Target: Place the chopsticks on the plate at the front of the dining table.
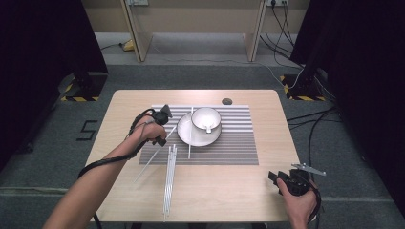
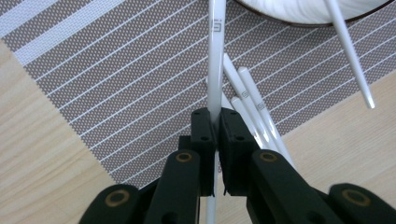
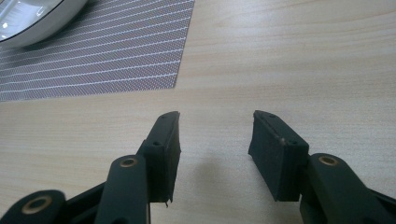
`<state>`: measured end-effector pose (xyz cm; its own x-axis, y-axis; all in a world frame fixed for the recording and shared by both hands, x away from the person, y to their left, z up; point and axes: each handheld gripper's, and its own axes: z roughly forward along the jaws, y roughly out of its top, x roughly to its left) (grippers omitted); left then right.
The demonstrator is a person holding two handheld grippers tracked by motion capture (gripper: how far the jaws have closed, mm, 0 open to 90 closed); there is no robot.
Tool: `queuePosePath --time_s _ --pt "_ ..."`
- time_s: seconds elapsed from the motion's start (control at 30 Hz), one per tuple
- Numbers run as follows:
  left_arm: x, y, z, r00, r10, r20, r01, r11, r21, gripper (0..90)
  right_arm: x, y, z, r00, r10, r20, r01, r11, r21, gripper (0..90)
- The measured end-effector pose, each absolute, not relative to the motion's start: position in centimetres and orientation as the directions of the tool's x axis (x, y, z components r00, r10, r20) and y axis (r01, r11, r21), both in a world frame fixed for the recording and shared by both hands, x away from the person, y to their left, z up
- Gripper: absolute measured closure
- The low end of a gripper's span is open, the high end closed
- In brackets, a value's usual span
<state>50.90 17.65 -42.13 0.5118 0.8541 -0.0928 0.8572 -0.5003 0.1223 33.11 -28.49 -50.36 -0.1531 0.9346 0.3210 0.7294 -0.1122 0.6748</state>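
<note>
In the left gripper view my left gripper is shut on a thin white chopstick that runs up toward the white plate. In the high view this gripper is at the left edge of the striped placemat, and the held chopstick slants down to the left. Several more white chopsticks lie in a bundle across the mat's front edge. One chopstick rests across the plate, which carries a white cup. My right gripper stands open over bare wood, at the table's front right corner.
The wooden table has free room in front of and right of the placemat. A small dark round spot sits near the far edge. Cables and stand feet lie on the floor beyond the table.
</note>
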Motion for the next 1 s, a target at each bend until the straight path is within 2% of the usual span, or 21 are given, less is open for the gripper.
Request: queuePosePath --time_s 1.0 --pt "52.0 15.3 -42.0 0.508 0.853 -0.119 0.858 -0.487 0.167 84.7 33.1 -28.5 -50.4 -0.15 0.932 0.329 0.734 -0.118 0.669 52.5"
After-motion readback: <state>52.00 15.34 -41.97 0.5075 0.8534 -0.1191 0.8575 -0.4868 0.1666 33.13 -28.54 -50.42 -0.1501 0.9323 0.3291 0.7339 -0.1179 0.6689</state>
